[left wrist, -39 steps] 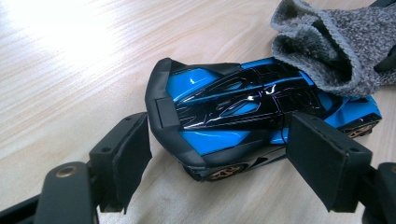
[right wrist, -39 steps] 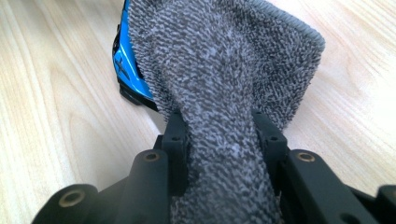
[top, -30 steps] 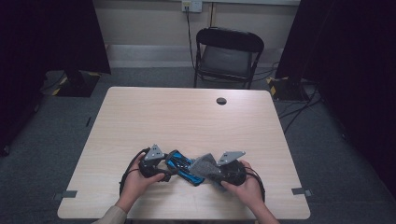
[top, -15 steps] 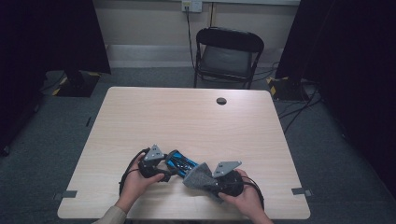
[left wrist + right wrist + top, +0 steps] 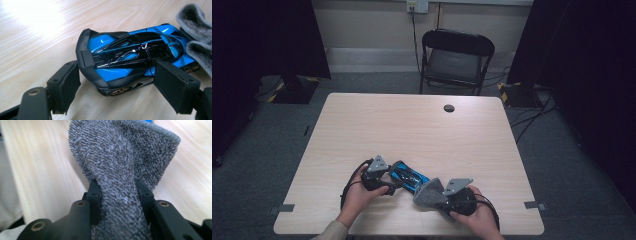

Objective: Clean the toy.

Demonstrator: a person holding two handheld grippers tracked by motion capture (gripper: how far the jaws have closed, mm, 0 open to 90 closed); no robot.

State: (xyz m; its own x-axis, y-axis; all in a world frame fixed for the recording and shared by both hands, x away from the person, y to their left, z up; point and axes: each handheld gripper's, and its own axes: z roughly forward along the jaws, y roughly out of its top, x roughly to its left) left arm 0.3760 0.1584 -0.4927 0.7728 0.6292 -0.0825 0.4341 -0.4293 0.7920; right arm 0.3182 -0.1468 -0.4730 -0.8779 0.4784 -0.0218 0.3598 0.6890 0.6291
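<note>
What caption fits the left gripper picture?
Blue toy car between the left gripper's jaws, grey cloth at its nose.

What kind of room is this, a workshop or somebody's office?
Probably a recording room or lab corner rather than an office: one plain wooden table on grey carpet, dark curtains at both sides, a black folding chair by the wall, and cables across the floor.

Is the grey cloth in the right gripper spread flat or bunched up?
Bunched: the grey cloth is pinched into a fold between the right gripper pads and flares out beyond them.
</note>
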